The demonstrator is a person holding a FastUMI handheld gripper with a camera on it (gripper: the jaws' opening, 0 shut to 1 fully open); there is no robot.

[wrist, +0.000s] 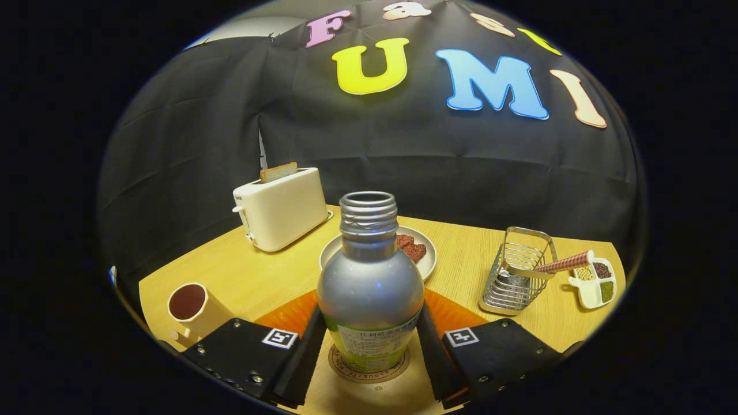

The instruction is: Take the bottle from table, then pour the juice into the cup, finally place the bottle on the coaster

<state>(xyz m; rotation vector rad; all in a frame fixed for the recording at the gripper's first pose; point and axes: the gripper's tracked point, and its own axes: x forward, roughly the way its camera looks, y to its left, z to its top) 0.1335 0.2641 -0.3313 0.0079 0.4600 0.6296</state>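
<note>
Your tool point(369, 346) has a finger against each side of the uncapped bottle point(370, 282), which stands upright on the round coaster point(369, 369) between them; whether they press it, you cannot tell. Beside the fingers the cup point(190, 308) holds dark liquid. Beyond the bottle, a plate point(424, 253) carries red pieces, the toaster point(282, 207) holds bread, and a wire basket point(516, 271) stands by a divided dish point(594, 282) of grains on the table point(242, 271).

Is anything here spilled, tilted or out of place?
Nothing stands out. The bottle stands upright on the coaster, uncapped, between the gripper fingers, which touch its sides. The cup is upright, and no juice shows on the table.
</note>
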